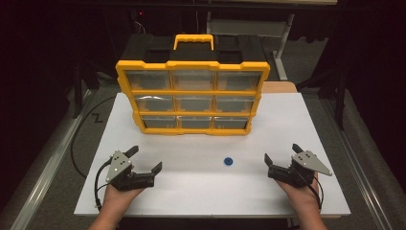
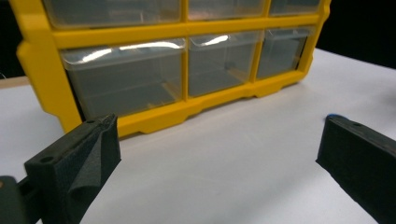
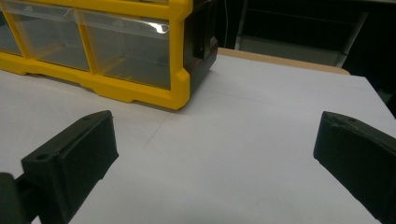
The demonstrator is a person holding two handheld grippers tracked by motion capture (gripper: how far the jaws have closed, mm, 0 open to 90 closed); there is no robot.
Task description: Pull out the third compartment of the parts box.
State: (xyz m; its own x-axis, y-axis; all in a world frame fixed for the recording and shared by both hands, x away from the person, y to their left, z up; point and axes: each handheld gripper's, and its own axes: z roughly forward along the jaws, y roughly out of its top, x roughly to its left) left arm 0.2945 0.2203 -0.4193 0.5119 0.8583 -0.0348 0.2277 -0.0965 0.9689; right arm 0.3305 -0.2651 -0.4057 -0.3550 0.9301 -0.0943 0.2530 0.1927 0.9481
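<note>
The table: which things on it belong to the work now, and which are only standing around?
For the work:
- blue cap, lying between the grippers
- yellow drawer box, drawers shut
- left gripper and right gripper, both open and holding nothing

Standing around:
- white table top
- black frame behind the table

On the white table (image 1: 297,120) stands 1 yellow organizer (image 1: 193,97) with 9 clear drawers (image 1: 193,103), set in 3 rows of 3, and 1 yellow handle (image 1: 193,41) at its 12 o'clock edge. 1 small blue cap (image 1: 228,161) lies at the organizer's 6 o'clock. 2 grippers are in use, the left gripper (image 1: 145,158) at the cap's 9 o'clock and the right gripper (image 1: 281,154) at its 3 o'clock, each with 2 black jaws spread wide, held by 2 hands.
</note>
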